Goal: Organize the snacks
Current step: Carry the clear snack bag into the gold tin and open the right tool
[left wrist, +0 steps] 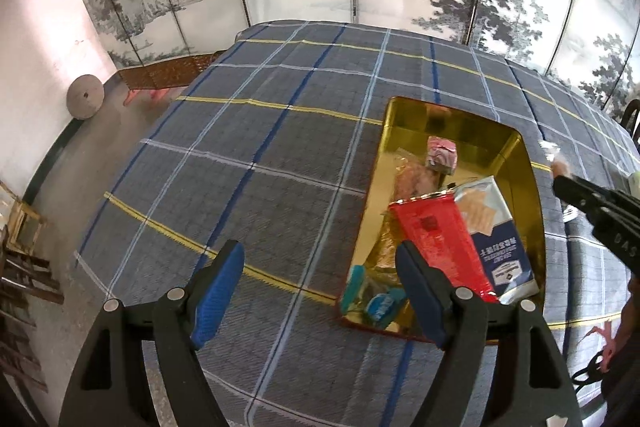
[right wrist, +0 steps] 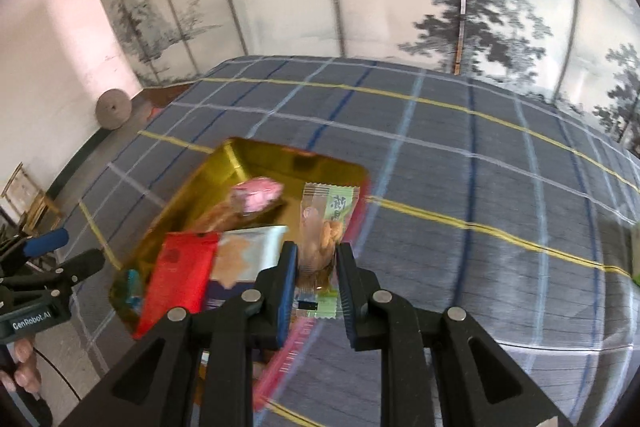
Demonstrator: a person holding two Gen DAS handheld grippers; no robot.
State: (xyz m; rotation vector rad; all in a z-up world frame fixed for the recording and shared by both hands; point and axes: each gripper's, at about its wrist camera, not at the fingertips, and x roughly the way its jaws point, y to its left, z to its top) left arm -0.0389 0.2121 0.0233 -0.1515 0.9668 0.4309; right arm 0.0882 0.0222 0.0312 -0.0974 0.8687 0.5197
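- Left wrist view: the left hand-held gripper (left wrist: 320,291) hangs spread wide and empty over the checked cloth (left wrist: 256,155) on the bench, just beside the gold tin (left wrist: 404,131). In the tin lie a red packet (left wrist: 436,239), a blue-and-white cracker packet (left wrist: 496,235) and a pink sweet (left wrist: 442,153).
- Right wrist view: the right hand-held gripper (right wrist: 317,281) pinches a clear snack packet (right wrist: 325,227) with a green label, held upright at the tin's right edge.

Right tool (right wrist: 317,277) grips snack packet (right wrist: 323,231) beside tin (right wrist: 224,163).
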